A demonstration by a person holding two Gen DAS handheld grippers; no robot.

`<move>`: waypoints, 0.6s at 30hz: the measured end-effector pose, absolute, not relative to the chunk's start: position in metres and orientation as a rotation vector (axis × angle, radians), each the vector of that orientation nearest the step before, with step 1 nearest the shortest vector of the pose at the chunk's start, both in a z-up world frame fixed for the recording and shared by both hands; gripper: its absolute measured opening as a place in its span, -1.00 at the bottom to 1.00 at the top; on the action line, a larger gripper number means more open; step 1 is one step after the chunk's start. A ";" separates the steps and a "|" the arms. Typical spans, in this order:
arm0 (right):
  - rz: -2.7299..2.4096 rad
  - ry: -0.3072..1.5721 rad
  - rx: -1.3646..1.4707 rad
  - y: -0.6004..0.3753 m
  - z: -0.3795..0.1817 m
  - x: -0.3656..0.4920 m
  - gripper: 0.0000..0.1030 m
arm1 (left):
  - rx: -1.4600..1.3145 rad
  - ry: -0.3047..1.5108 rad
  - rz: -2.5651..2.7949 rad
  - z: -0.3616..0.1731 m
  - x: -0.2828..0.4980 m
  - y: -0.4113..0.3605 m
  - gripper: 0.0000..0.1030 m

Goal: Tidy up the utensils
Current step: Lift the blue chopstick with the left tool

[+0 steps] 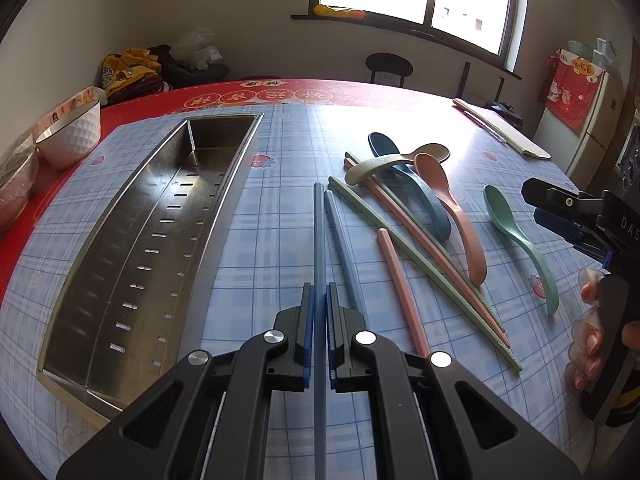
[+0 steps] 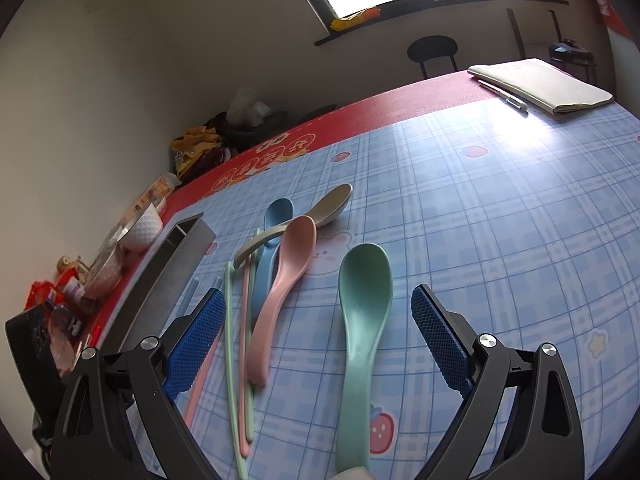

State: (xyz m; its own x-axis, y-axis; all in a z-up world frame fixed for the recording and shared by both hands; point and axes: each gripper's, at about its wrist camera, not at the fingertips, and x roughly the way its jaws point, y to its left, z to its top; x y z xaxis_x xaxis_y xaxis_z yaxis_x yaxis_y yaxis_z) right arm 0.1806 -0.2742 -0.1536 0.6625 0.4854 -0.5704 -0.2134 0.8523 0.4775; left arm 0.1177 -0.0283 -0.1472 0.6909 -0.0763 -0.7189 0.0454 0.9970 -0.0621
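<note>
My left claw is pinched tight on a blue chopstick, its near end hidden below. My right claw is spread wide, green spoon lying untouched between its fingers, handle cut off.

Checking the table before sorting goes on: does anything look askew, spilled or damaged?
Nothing is spilled or broken. The utensils lie in a loose heap: the beige spoon sits crosswise on the dark blue spoon and the chopsticks. One pink chopstick lies apart from its mate. The metal tray holds nothing.
</note>
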 end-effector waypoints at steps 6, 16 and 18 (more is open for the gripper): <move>0.394 0.758 0.397 -0.277 -0.155 0.183 0.76 | -0.071 0.771 -0.077 -0.143 0.114 -0.022 -0.88; 0.273 0.839 0.164 -0.260 -0.148 0.168 0.23 | -0.099 0.729 -0.095 -0.137 0.108 -0.018 -0.88; 0.262 0.861 0.148 -0.261 -0.152 0.165 0.12 | -0.100 0.724 -0.099 -0.137 0.107 -0.018 -0.88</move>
